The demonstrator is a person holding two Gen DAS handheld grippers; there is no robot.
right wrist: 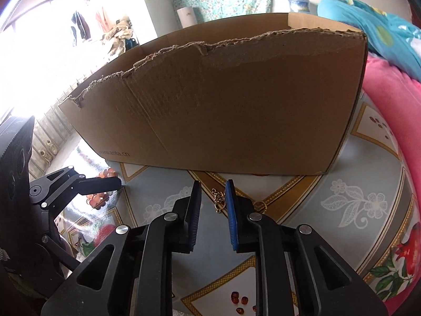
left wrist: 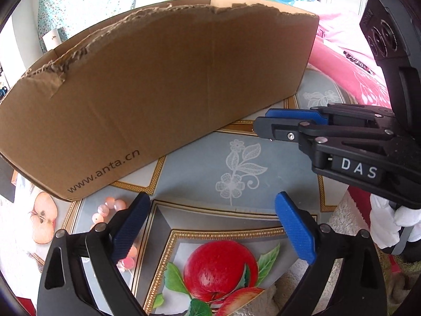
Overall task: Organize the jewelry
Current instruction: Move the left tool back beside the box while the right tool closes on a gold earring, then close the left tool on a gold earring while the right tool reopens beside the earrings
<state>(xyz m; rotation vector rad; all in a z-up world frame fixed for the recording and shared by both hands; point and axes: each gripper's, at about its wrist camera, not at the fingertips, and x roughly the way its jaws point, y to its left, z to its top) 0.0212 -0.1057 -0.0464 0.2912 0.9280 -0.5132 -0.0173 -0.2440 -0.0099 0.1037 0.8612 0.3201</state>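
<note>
Right wrist view: my right gripper [right wrist: 213, 205] is narrowed, unclamped, straddling the gold chain [right wrist: 219, 199] for pickup; left gripper [left wrist: 210, 226] spread wide right of pink bead bracelet [left wrist: 111, 209].

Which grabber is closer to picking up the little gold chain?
The right gripper. The gold chain lies on the tablecloth right between its narrowed jaws. The left gripper is wide open by the pink bead bracelet instead.
</note>
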